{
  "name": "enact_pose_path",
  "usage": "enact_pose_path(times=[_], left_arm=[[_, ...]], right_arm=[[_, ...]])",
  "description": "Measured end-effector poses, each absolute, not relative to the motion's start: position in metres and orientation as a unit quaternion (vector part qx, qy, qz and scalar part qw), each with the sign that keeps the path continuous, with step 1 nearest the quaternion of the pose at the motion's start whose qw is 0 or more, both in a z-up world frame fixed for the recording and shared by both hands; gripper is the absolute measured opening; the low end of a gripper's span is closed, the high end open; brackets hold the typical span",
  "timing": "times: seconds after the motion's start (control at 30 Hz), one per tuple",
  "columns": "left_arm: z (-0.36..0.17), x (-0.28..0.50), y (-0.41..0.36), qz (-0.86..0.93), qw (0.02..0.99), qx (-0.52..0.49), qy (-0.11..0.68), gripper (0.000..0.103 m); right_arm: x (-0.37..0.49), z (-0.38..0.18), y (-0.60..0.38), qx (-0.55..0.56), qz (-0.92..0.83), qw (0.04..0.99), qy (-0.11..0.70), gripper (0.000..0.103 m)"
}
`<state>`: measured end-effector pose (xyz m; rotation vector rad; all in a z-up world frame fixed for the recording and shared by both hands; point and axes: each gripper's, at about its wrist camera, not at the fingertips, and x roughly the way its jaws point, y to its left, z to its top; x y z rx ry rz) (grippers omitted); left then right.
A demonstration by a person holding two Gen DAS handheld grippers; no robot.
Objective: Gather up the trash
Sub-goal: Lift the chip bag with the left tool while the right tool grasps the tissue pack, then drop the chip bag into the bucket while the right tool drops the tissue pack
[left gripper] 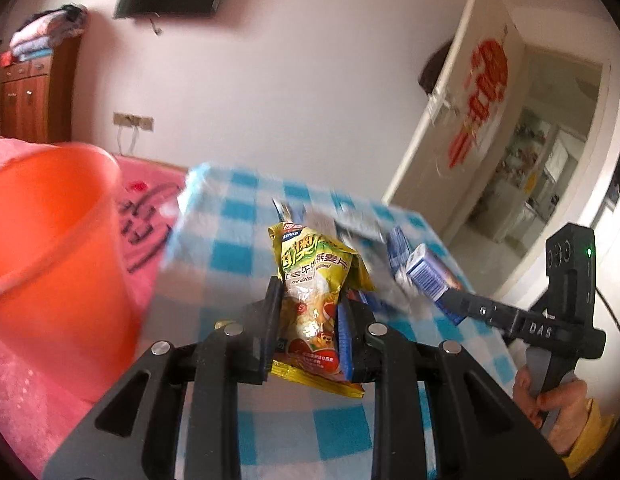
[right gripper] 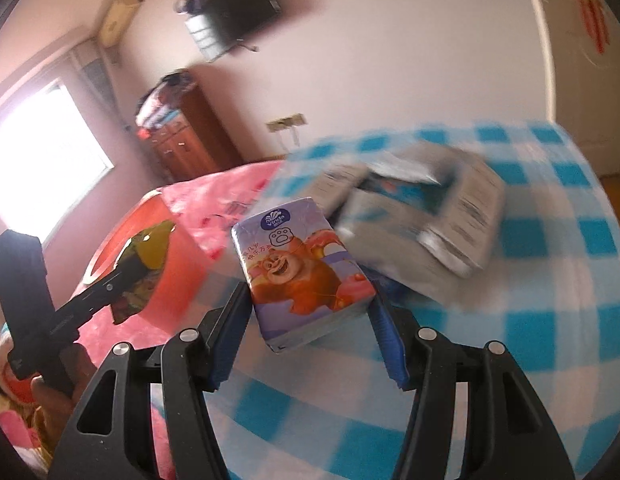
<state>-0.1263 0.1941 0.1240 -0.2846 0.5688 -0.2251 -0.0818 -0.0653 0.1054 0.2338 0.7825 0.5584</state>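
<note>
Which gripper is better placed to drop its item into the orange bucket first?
Probably the left. The left gripper, shut on the yellow snack packet, is right beside the orange bucket. The right gripper, holding the tissue pack, is farther away.

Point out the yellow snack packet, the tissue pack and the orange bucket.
Yellow snack packet [left gripper: 316, 300]: left wrist view, middle of its printed front.
Tissue pack [right gripper: 301, 268]: right wrist view, on the printed bear.
Orange bucket [left gripper: 49, 248]: left wrist view, inner wall below the rim.
</note>
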Motion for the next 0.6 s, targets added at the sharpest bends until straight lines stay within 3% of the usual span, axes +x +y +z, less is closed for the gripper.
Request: enact_pose_path(times=[0.3,0.6], left_arm=[[0.175,-0.139,0.28,0.01,0.964,-0.163,0.211,0.026],[0.164,-0.134,0.354,0.122,0.948,-0.195,0.222,0.026]], right_arm=[[-0.055,0.16,0.052,0.054,0.377,0.861,0.338,0.06],[-0.032,0.174,0.165,0.016,0.451,0.831,0.324,0.06]])
